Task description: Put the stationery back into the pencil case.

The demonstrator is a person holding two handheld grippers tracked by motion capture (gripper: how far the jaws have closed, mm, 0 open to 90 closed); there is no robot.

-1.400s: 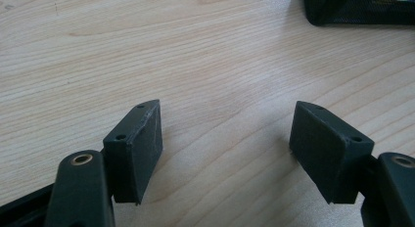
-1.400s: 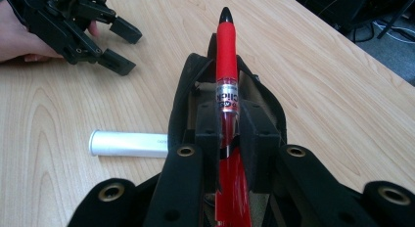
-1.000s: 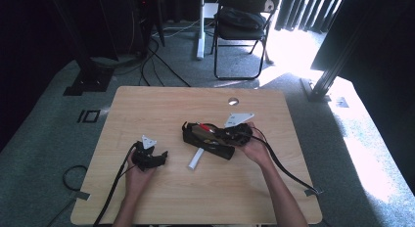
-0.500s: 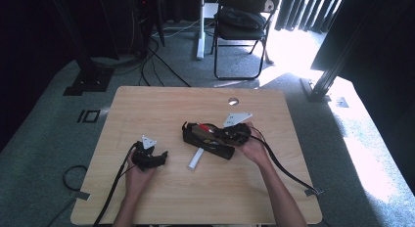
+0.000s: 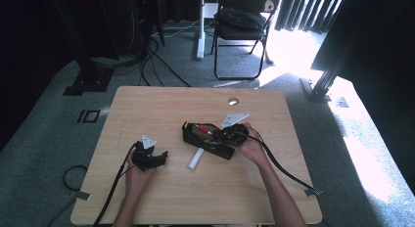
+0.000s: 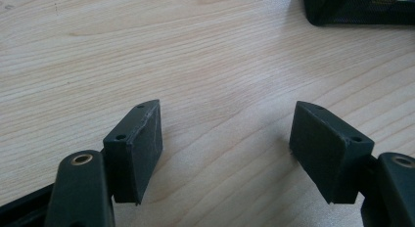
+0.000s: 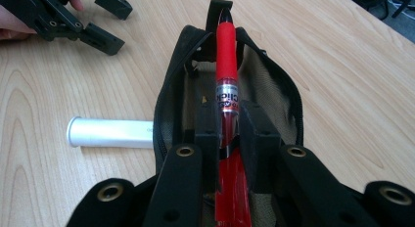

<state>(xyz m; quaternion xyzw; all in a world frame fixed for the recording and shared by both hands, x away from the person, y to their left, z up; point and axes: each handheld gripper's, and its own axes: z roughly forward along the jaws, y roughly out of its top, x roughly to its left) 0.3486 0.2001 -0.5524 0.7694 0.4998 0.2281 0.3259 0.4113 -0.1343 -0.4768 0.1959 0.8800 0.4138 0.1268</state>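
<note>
A red pen [image 7: 227, 75] lies lengthwise over the open mouth of a black zip pencil case [image 7: 171, 85], pinched between the pads of my right gripper [image 7: 230, 139]. In the high view that right gripper [image 5: 222, 135] sits over the pencil case [image 5: 205, 141] at the table's middle. My left gripper [image 5: 155, 157] rests low on the wood to the left of the case, its jaws wide apart. In its own view the left gripper [image 6: 225, 134] has only bare tabletop between its pads, and a corner of the case [image 6: 357, 9] shows at top right.
A white cylinder [image 5: 195, 158] lies on the wooden table [image 5: 147, 104] just in front of the case, also seen as the cylinder [image 7: 110, 133] beside it. A round cable hole [image 5: 233, 101] is near the far edge. A folding chair [image 5: 242, 21] stands beyond the table.
</note>
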